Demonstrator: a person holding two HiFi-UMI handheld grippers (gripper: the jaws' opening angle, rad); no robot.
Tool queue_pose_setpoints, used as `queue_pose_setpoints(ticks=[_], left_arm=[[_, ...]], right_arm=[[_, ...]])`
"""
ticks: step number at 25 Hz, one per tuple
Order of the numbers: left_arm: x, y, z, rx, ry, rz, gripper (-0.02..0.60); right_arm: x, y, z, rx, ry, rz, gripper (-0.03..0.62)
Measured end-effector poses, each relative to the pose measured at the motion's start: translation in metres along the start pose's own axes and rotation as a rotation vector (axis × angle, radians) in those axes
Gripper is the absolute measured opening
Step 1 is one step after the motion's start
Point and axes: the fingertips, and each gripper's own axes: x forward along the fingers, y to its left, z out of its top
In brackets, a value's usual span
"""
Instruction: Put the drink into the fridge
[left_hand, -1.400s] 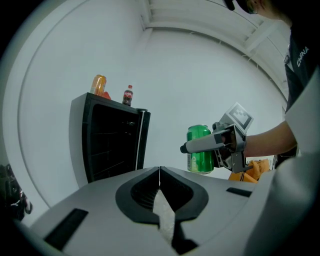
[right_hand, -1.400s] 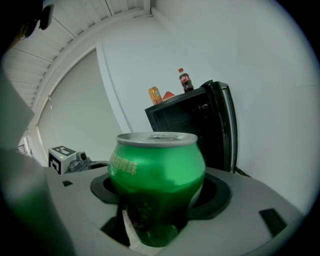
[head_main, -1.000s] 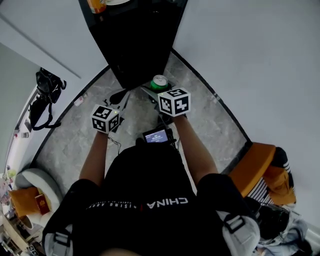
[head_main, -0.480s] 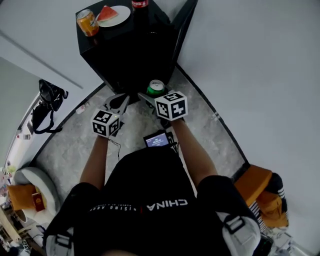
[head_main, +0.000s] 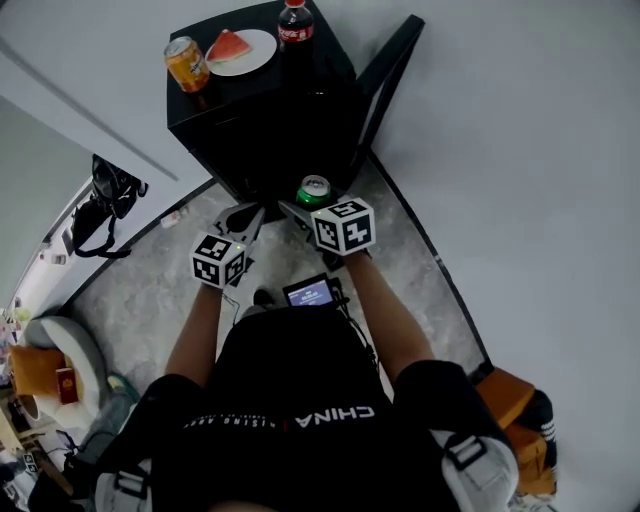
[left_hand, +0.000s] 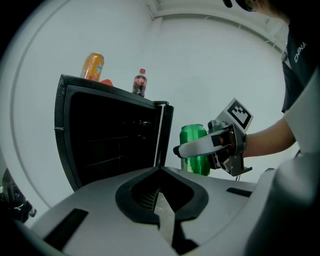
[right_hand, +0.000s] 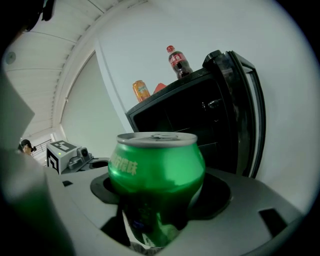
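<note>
Fingers of the right gripper (right_hand: 159, 212) clamp the green can (right_hand: 156, 165); left gripper (left_hand: 162, 202) fingers meet empty, black fridge (left_hand: 110, 140) ahead. Shirt (head_main: 290, 385): "CHINA".

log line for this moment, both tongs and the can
right tongs: shut on green metal drink can | left tongs: shut, empty | black fridge: door open | can: upright, outside fridge

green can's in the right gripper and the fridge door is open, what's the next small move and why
Probably ease the right gripper forward, carrying the green can into the dark opening of the black fridge. The jaws are shut on the can, the door stands open at the right, and the can is outside the cabinet. The left gripper is empty.
</note>
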Motion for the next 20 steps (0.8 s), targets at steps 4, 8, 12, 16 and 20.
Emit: queue_pose_setpoints(ticks=[4,8,12,16,20], left_arm=[[-0.004,0.016,0.01,0.004,-0.017,-0.012,0.012],[-0.007,0.034,0.02,0.011,-0.033,-0.031,0.012],[-0.005,0.045,0.029,0.017,-0.043,-0.057,0.012],[-0.004,0.045,0.025,0.023,-0.04,-0.077,0.012],[-0.002,0.046,0.02,0.021,-0.03,-0.088,0.012]], right_arm=[[0.012,0.007,0.006,0.007,-0.006,-0.01,0.348],[0.018,0.015,0.018,0.02,-0.032,-0.027,0.348],[0.025,0.017,0.032,0.021,-0.05,-0.054,0.348],[0.025,0.019,0.029,0.022,-0.055,-0.068,0.348],[0.025,0.018,0.022,0.025,-0.044,-0.077,0.348]])
